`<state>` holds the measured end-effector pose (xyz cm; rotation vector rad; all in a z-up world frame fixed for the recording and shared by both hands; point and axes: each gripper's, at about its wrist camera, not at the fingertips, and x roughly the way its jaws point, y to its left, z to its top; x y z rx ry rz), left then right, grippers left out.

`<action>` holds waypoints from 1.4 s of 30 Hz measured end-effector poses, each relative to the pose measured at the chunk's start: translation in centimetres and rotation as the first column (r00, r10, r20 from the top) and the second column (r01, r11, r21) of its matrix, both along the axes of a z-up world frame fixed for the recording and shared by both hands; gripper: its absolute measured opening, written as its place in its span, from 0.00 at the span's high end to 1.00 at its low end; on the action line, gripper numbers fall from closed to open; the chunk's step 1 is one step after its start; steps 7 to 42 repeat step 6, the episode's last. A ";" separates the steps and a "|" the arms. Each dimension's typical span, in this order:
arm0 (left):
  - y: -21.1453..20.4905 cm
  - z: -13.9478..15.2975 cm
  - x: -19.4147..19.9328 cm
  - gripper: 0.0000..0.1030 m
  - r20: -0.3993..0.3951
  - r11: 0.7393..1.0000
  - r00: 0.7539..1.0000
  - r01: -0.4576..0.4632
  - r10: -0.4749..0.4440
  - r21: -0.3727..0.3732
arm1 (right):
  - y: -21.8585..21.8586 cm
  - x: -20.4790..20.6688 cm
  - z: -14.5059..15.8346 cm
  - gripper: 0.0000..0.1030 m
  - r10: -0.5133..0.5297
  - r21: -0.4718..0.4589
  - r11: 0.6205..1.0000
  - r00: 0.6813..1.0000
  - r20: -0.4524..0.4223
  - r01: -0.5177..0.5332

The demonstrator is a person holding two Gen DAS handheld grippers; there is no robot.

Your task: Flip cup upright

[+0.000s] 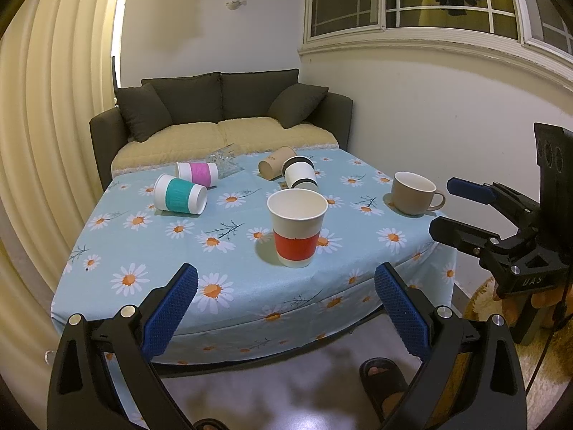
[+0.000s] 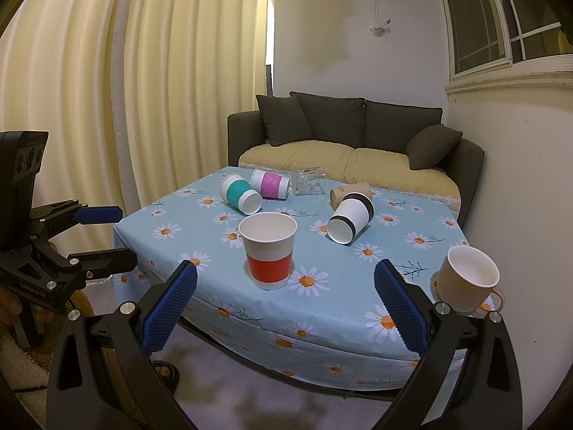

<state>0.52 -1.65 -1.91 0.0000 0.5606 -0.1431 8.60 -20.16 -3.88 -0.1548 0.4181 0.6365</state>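
Both the left gripper (image 1: 286, 308) and right gripper (image 2: 284, 306) hang released and empty short of the table (image 1: 250, 308), where the red-banded cup (image 1: 296, 229) and mug (image 1: 412, 193) already stand upright. Farther back, the black-banded cup (image 2: 349, 222) lies on its side, mouth toward us. Best pinch its wall mid-body, lift slightly, then rotate so the base lands flat, clear of the tan cup (image 2: 349, 191) touching it.

Both grippers share one build — the left gripper (image 1: 286, 317) and the right gripper (image 2: 285, 317) have matte black arms, silver round screws and blue, knurled finger pads (image 1: 171, 313). A black sandal (image 1: 385, 381) shows bare toes.
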 end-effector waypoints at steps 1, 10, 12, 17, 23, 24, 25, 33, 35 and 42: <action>0.0 0.0 0.0 0.06 -0.002 1.000 1.000 0.001 -0.001 0.000 | 0.0 0.0 0.0 0.05 0.001 0.000 1.000 1.000 0.000 -0.001; -0.2 0.0 -0.1 0.06 -0.002 1.000 1.000 0.003 -0.003 0.000 | 0.0 0.0 0.0 0.05 0.001 -0.001 1.000 1.000 0.000 -0.001; -0.2 0.0 -0.1 0.06 -0.002 1.000 1.000 0.003 -0.003 0.000 | 0.0 0.0 0.0 0.05 0.001 -0.001 1.000 1.000 0.000 -0.001; -0.2 0.0 -0.1 0.06 -0.002 1.000 1.000 0.003 -0.003 0.000 | 0.0 0.0 0.0 0.05 0.001 -0.001 1.000 1.000 0.000 -0.001; -0.2 0.0 -0.1 0.06 -0.002 1.000 1.000 0.003 -0.003 0.000 | 0.0 0.0 0.0 0.05 0.001 -0.001 1.000 1.000 0.000 -0.001; -0.2 0.0 -0.1 0.06 -0.002 1.000 1.000 0.003 -0.003 0.000 | 0.0 0.0 0.0 0.05 0.001 -0.001 1.000 1.000 0.000 -0.001; -0.2 0.0 -0.1 0.06 -0.002 1.000 1.000 0.003 -0.003 0.000 | 0.0 0.0 0.0 0.05 0.001 -0.001 1.000 1.000 0.000 -0.001; -0.2 0.0 -0.1 0.06 -0.002 1.000 1.000 0.003 -0.003 0.000 | 0.0 0.0 0.0 0.05 0.001 -0.001 1.000 1.000 0.000 -0.001; -0.2 0.0 -0.1 0.06 -0.002 1.000 1.000 0.003 -0.003 0.000 | 0.0 0.0 0.0 0.05 0.001 -0.001 1.000 1.000 0.000 -0.001; -0.2 0.0 -0.1 0.06 -0.002 1.000 1.000 0.003 -0.003 0.000 | 0.0 0.0 0.0 0.05 0.001 -0.001 1.000 1.000 0.000 -0.001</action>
